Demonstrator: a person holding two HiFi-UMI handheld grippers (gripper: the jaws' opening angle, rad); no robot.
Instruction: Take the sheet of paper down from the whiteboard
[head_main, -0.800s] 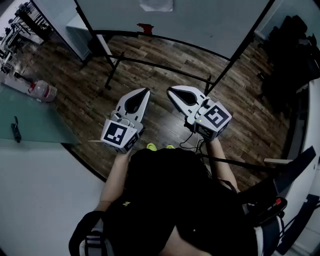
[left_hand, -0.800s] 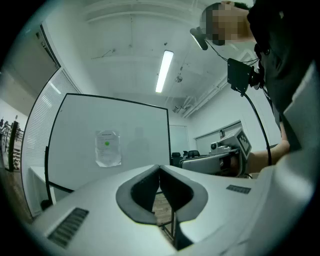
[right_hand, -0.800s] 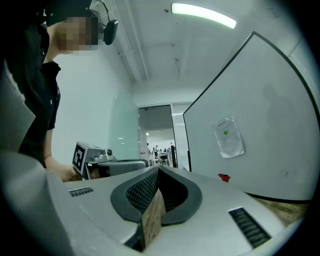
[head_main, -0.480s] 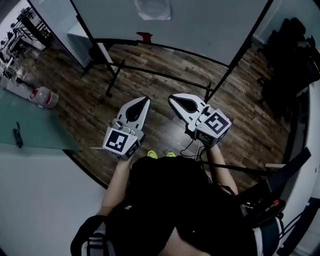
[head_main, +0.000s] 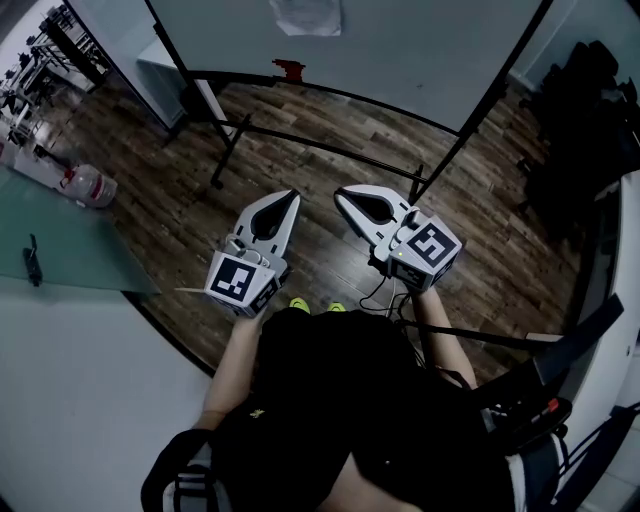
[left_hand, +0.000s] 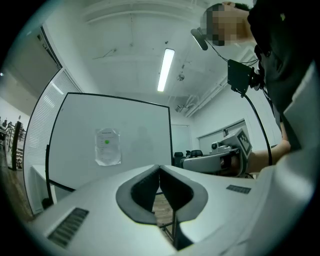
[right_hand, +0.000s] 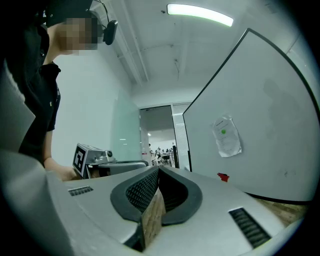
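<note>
A crumpled white sheet of paper (head_main: 306, 15) with a green dot hangs on the whiteboard (head_main: 400, 50), some way ahead of me. It also shows as the paper (left_hand: 107, 146) in the left gripper view and the paper (right_hand: 226, 136) in the right gripper view. My left gripper (head_main: 291, 198) and right gripper (head_main: 341, 191) are held side by side at waist height, level, pointing toward the board and well short of it. Both have their jaws shut with nothing between them.
A small red object (head_main: 288, 69) sits at the whiteboard's lower edge. The board's black stand legs (head_main: 300, 145) spread over the wooden floor. A glass table (head_main: 50, 240) and a plastic bottle (head_main: 88, 185) are at the left. Black chairs (head_main: 590, 110) stand at the right.
The view has shifted slightly; both grippers have stayed shut and side by side, with almost no movement relative to the board.
</note>
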